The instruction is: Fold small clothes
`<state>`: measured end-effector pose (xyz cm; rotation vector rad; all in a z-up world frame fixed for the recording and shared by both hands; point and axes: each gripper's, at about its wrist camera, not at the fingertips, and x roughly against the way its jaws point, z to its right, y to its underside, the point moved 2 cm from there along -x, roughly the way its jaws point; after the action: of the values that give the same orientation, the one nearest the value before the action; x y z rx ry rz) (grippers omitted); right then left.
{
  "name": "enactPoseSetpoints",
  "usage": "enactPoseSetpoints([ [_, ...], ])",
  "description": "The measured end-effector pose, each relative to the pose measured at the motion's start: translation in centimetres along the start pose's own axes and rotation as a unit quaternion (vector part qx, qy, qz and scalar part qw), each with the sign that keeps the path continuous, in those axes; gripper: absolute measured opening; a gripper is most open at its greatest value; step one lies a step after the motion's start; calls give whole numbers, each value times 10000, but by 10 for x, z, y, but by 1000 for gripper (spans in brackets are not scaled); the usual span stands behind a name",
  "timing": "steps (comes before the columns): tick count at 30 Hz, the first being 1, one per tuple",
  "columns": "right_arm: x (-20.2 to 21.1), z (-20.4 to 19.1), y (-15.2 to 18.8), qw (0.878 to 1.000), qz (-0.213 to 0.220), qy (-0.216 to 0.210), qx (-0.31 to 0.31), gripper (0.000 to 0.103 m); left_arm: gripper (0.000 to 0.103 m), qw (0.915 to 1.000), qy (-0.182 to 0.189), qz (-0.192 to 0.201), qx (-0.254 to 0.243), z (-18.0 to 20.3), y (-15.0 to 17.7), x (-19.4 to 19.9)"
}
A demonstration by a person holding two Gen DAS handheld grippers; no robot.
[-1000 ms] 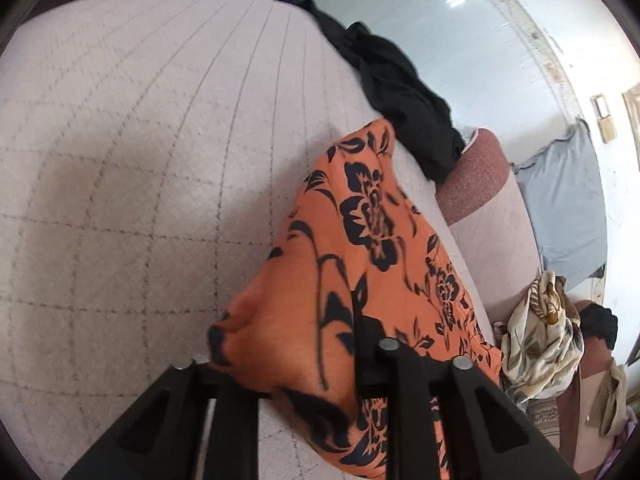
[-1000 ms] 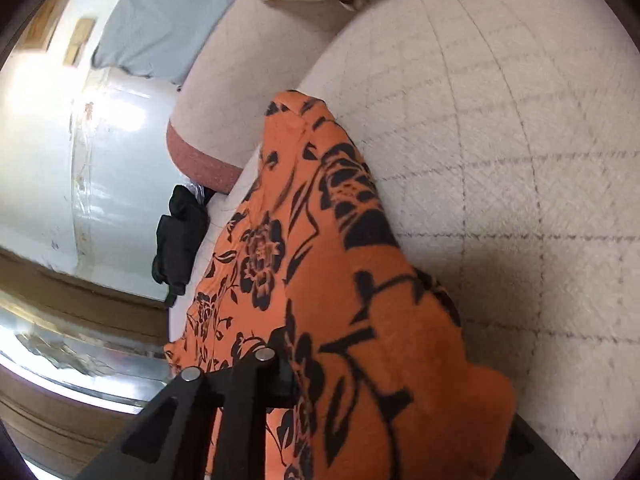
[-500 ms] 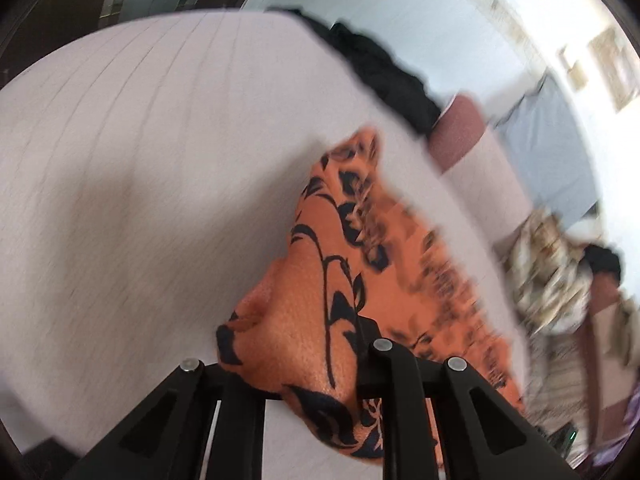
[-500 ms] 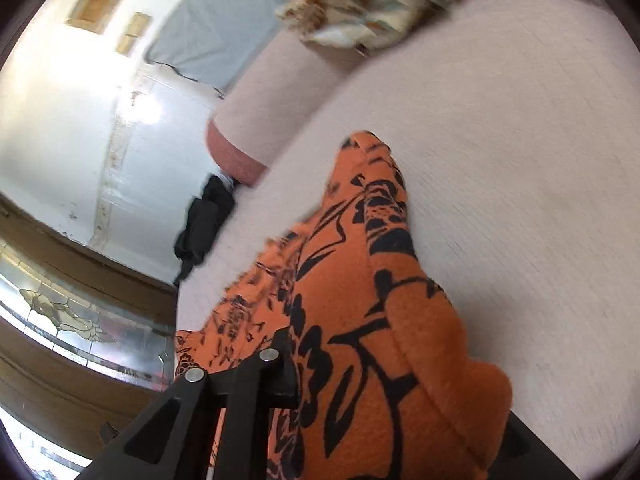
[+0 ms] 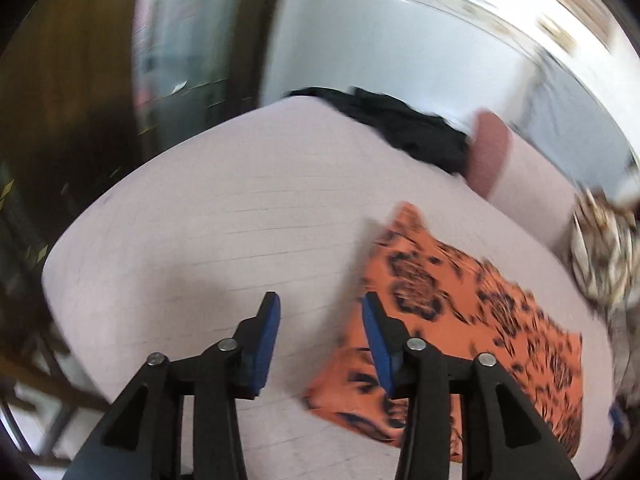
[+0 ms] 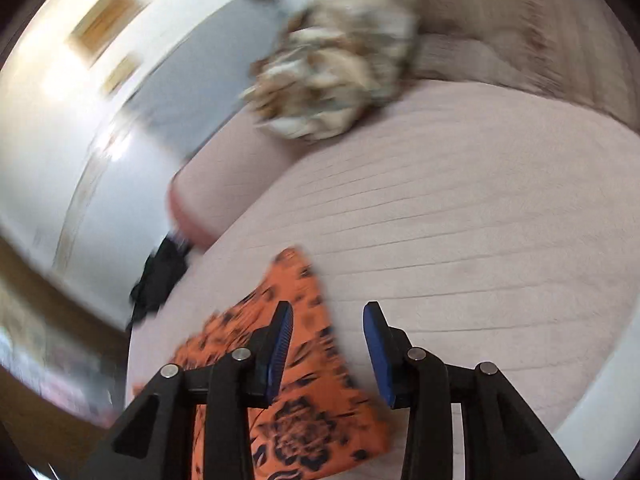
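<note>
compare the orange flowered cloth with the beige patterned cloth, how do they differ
The orange cloth lies flat and spread on the pale cushion, just below the fingers; the beige cloth sits bunched in a heap farther off, at the cushion's edge. The orange cloth is bright with dark flowers; the beige cloth is pale with brownish marks. Both are loose, patterned and held by neither gripper.

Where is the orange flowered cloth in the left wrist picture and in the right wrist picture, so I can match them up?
Left wrist view: the orange flowered cloth lies flat at lower right, beyond the right fingertip, not between the opening jaws.
Right wrist view: the cloth lies at lower left, partly behind the left finger.
Shared landmark: the black garment at the pale cushion's far edge.
</note>
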<state>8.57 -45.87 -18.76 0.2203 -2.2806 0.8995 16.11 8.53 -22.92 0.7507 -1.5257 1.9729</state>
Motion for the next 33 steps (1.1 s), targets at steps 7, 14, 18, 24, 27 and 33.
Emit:
enactPoseSetpoints([
  [7,-78,-50,66,9748,-1733,287,1373,36,85,9832,-458,-1027,-1441,60,51,-67],
  [14,-90,-76,39,9769,-1329,159,1668,35,103,9853,-664,-815,-1346,64,51,-78],
  [18,-152,-92,42,9567,-2409,-12,1632,36,103,9916,-388,-1001,-726,52,50,-88],
  [24,-157,-134,35,9591,-1965,-250,2021,39,103,9919,-515,-797,-844,57,51,-88],
  [27,-153,-157,53,9455,-2261,-860,2182,39,103,9925,-467,-808,-787,55,51,-87],
  [33,-159,-164,76,9364,-2313,-665,2554,37,103,9923,-194,-922,-806,51,48,-88],
])
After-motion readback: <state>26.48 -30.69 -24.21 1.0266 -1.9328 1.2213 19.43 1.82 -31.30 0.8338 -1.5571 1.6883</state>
